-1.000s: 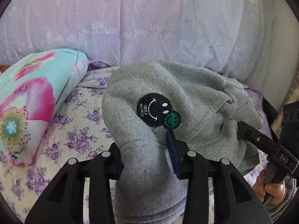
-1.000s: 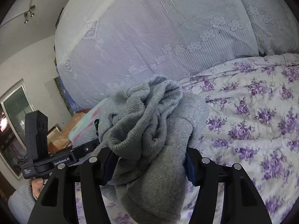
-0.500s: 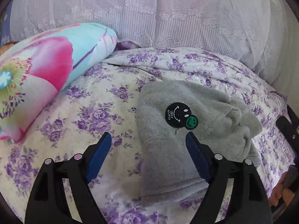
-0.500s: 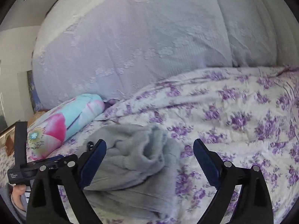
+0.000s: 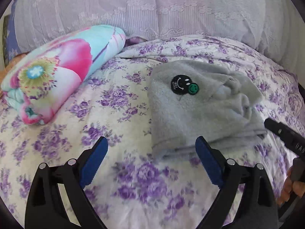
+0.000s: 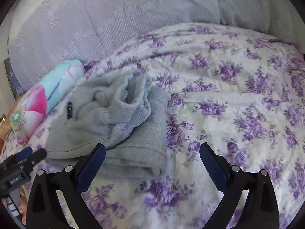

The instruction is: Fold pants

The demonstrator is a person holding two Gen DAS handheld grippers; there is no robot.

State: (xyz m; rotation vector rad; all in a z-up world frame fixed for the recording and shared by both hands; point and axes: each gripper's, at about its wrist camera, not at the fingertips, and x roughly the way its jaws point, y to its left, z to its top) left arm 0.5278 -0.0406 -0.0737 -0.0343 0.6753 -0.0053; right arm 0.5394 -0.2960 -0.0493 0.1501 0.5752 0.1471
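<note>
The grey fleece pants lie folded in a bundle on the flowered bedspread, with a black smiley patch on top. They also show in the right wrist view, waistband bunched on top. My left gripper is open and empty, just in front of the bundle's near edge. My right gripper is open and empty, its left finger in front of the bundle's near edge. The right gripper's finger shows at the right edge of the left wrist view.
A rolled pink and turquoise flowered blanket lies to the left of the pants, also in the right wrist view. A lace curtain hangs behind the bed. The bedspread stretches right of the pants.
Both grippers were shut on the pants a second ago. They opened, let the bundle down on the bed, and have drawn back from it.
</note>
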